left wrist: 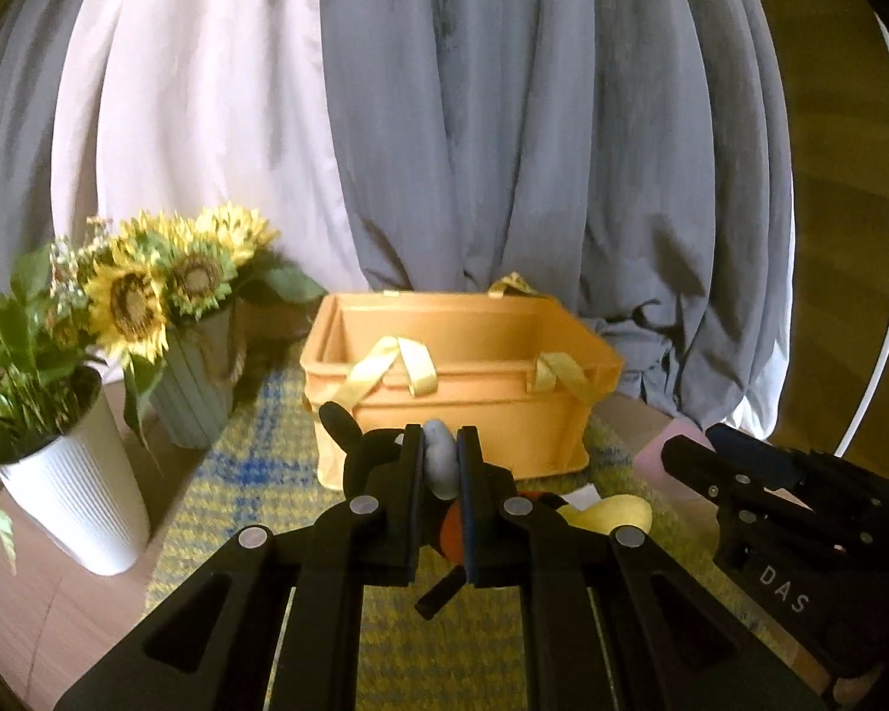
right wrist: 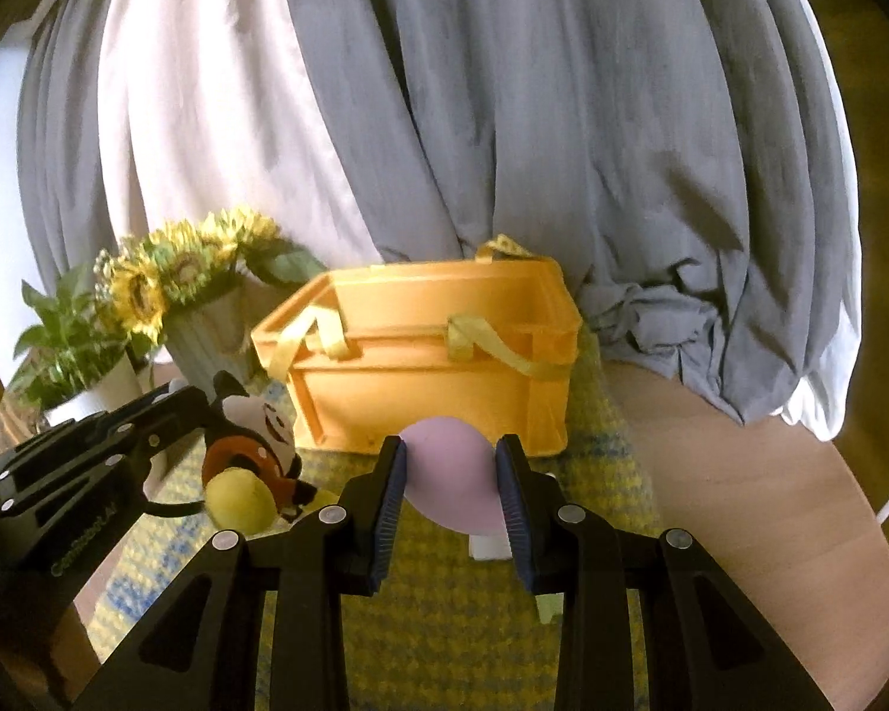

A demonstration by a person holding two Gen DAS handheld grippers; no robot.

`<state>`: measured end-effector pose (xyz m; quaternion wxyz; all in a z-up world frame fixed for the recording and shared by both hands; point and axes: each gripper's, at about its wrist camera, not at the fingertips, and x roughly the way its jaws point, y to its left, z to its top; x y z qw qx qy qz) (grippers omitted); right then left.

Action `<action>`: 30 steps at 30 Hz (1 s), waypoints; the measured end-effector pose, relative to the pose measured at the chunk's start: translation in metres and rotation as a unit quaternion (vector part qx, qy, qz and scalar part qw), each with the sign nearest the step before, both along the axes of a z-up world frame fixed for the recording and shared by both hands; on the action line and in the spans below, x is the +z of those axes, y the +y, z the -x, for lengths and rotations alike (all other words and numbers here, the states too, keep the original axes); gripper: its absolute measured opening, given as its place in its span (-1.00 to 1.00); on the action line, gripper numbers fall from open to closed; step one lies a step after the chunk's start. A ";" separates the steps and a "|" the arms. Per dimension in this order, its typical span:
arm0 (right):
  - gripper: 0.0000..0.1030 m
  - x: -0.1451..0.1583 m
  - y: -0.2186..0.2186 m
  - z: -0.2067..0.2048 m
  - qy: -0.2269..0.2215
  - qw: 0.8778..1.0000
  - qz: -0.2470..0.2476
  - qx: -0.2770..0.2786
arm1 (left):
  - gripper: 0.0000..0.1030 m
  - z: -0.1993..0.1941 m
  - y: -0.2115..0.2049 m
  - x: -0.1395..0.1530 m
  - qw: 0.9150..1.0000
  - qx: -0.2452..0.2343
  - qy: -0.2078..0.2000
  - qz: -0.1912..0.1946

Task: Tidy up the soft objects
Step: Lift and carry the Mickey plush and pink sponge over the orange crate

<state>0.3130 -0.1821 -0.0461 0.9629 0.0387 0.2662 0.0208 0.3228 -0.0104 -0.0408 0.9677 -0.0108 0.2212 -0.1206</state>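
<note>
Grey and white curtains (left wrist: 504, 148) hang behind the yellow handled crate (left wrist: 462, 367), which stands empty on the checked mat (left wrist: 255, 509) beside sunflowers (left wrist: 130, 302). Only the right wrist view shows the plush's panda-like face (right wrist: 266, 432), the left gripper (left wrist: 441, 462) pinching its grey ear narrowly. The right gripper (right wrist: 450, 474) fingers clasp a pink ball (right wrist: 450, 474) before the crate.
</note>
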 end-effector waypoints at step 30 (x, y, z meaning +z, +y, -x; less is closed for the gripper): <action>-0.37 0.081 0.002 -0.026 -0.125 0.992 0.005 0.002 | -0.77 -0.024 -0.004 0.085 0.991 0.002 -0.134 0.001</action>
